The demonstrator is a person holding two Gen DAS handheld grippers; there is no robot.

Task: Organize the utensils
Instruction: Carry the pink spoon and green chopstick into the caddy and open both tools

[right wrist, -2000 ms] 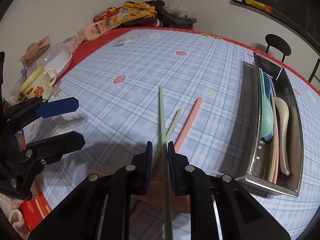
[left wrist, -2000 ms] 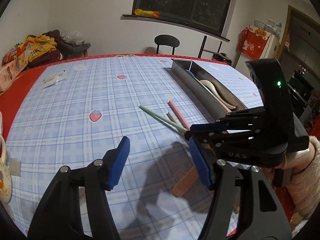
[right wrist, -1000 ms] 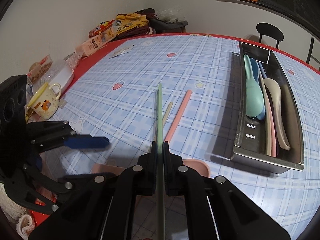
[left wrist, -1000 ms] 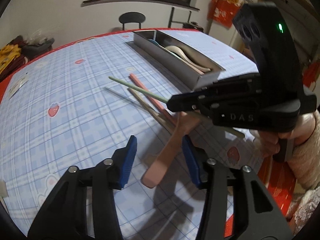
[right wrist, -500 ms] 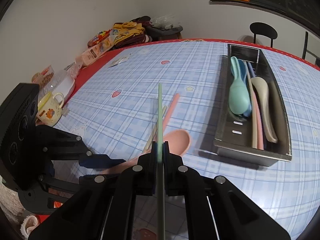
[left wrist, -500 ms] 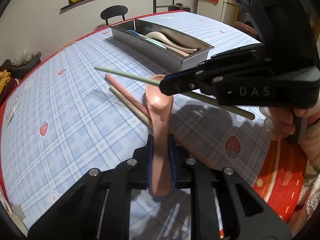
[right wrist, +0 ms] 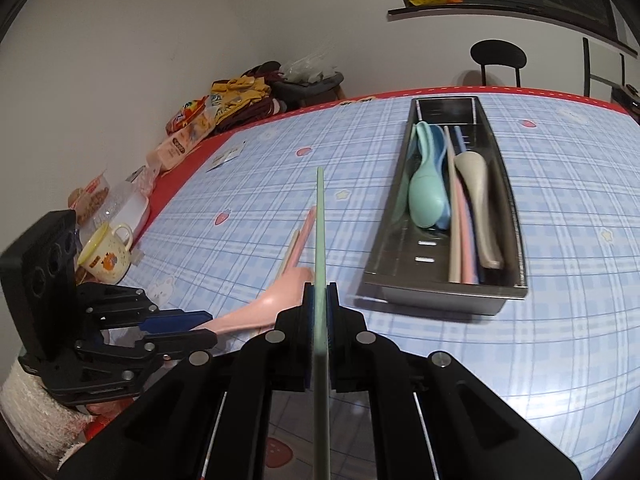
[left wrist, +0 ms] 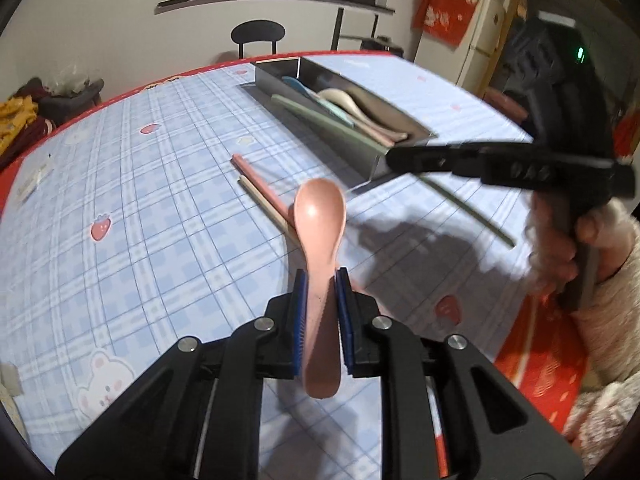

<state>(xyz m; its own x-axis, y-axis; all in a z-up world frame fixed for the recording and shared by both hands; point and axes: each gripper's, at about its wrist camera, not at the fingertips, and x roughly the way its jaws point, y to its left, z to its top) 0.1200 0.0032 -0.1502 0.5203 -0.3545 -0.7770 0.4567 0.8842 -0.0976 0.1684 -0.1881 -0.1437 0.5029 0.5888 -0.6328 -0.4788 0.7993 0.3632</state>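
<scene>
Spoon (left wrist: 320,240), pink, pinched by the handle in left gripper (left wrist: 321,312) at lower centre, bowl tilted up over the table (left wrist: 160,240). Green chopstick (right wrist: 321,240) clamped in right gripper (right wrist: 320,320), pointing up-frame. Pink and beige chopsticks (left wrist: 260,188) lying mid-frame on the cloth. Metal tray (right wrist: 508,208) of utensils farther, upper right.

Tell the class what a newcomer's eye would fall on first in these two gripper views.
The pink spoon stands out first, clamped by its handle in the left gripper above the checked tablecloth. Next comes the pale green chopstick pinched in the right gripper, pointing across the table. Beyond lies the steel tray, already holding spoons and chopsticks.
</scene>
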